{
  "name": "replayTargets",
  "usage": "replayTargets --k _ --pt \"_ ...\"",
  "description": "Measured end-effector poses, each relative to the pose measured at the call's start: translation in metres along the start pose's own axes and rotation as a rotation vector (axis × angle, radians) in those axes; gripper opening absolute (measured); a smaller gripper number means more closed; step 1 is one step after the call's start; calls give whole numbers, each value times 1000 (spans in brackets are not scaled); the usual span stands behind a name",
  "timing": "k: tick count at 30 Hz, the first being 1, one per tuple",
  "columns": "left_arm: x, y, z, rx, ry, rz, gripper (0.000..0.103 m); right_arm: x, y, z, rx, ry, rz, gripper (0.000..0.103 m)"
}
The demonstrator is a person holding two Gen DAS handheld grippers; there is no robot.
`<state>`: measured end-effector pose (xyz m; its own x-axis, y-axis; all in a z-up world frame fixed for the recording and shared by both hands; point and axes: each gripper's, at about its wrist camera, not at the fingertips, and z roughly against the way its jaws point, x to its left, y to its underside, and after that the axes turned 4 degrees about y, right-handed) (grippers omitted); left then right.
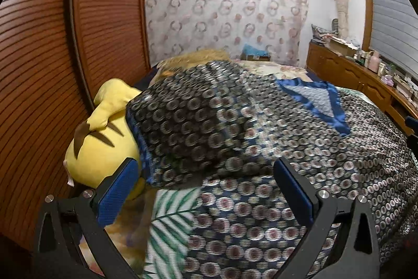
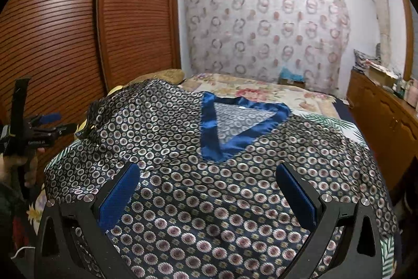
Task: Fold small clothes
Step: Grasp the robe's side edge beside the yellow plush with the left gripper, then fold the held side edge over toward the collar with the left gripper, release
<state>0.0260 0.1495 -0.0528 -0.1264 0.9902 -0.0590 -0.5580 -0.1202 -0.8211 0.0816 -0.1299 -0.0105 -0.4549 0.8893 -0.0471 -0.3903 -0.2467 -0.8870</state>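
- The shirt lies spread on the bed, its blue V collar facing up and toward the far end.
- Left of the collar, one side of the shirt is turned over onto itself; that fold's edge runs just beside the yellow plush.
- The plush sits between the shirt and the wardrobe, so little room is free on that side.
- Right of the collar, the shirt's edge reaches close to the bed's side; a cabinet stands near there.
- Beyond the collar, the bed is open up to the curtain.
- The left gripper hovers over the shirt's near part, jaws released and wide, grasping nothing.
- The right gripper hovers below the collar, jaws likewise spread and empty.
- A hand holds the left gripper well left of the collar.
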Motion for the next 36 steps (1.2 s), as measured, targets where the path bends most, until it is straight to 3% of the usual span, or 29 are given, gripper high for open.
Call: replayTargets --k 15,22,24,27,29,32,36 --pt "34 -1 -40 174 3 -6 91 7 -21 -37 42 -50 27 103" --pt "41 -2 -58 233 7 -26 66 12 -21 -51 73 -78 25 103" --pt "41 -2 -62 246 7 -42 64 15 -21 -57 87 -83 33 103" --pt "44 -3 -66 250 9 -43 41 20 -22 -62 98 -87 43 103" --pt "49 -7 -63 225 23 -19 12 22 -22 -63 97 -91 44 103" --pt "51 -14 -54 188 96 -5 6 22 -20 -62 99 -93 44 103" --pt "44 -34 -33 98 95 -26 5 19 -18 -58 97 -89 35 103"
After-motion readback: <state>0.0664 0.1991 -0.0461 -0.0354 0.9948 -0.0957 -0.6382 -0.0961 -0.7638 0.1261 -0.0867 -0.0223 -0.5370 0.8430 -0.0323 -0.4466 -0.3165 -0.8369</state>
